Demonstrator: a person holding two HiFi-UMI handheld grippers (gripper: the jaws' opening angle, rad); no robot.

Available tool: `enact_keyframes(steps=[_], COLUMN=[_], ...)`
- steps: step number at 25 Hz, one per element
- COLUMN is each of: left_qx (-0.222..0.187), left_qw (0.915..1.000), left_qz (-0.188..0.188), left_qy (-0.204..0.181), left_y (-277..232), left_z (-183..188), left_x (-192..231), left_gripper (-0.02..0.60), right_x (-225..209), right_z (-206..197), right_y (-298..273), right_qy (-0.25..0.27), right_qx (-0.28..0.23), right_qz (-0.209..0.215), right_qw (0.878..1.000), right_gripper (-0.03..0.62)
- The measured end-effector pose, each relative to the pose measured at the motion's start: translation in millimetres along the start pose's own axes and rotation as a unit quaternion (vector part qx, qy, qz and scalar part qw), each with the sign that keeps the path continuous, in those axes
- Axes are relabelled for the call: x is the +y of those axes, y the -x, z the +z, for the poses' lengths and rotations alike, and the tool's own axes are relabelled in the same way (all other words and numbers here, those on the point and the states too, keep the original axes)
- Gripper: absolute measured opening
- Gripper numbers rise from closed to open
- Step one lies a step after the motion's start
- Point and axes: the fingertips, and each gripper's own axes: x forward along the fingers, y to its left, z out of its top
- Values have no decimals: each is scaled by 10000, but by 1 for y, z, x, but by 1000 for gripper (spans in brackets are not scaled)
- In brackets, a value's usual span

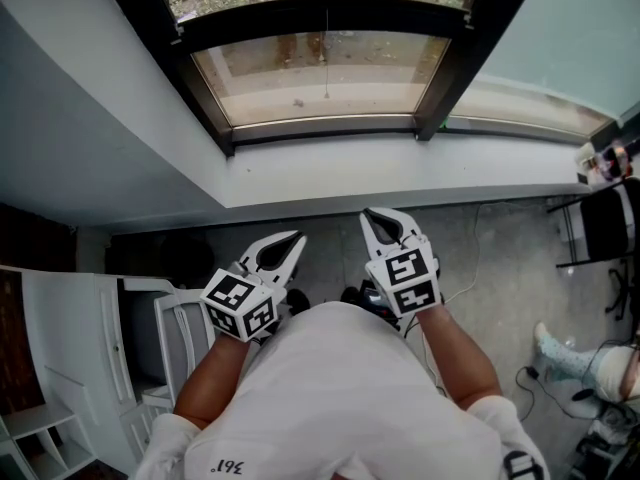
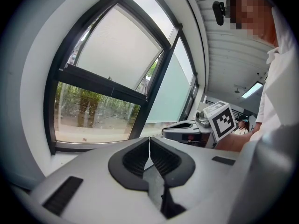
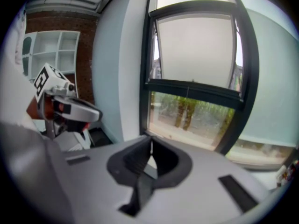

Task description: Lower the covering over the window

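The window [image 1: 322, 128] has a black frame, and a pale roller covering [image 2: 117, 50] hangs over its upper part; the lower pane [image 2: 93, 113] is bare, with trees behind it. A thin pull cord [image 1: 326, 68] hangs in the middle of the pane. Both grippers are held below the sill, apart from the window. My left gripper [image 1: 293, 238] is shut with nothing between its pads [image 2: 149, 146]. My right gripper [image 1: 385, 215] is slightly higher, its tips meeting on nothing [image 3: 151, 141]. The covering [image 3: 194, 50] also fills the top of the right gripper view.
A white sill [image 1: 400, 173] runs under the window. White shelves [image 1: 60, 368] and a white chair [image 1: 185, 333] stand at the left. At the right are a black chair [image 1: 605, 223] and a seated person's leg [image 1: 560, 353]. Cables lie on the grey floor [image 1: 500, 268].
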Motion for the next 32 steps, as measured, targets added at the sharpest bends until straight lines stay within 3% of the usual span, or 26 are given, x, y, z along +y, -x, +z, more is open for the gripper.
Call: enact_keyframes(steps=[32], left_qx=[80], left_qw=[9998], left_qz=[-36], left_qy=[-180], left_y=[-14], left_z=[11], left_x=[-1], left_gripper=[21], right_x=[-27], right_z=[13], right_y=[-8], right_qy=[-142], right_qx=[-101], right_qz=[-98], right_qw=[9998], right_gripper=[21])
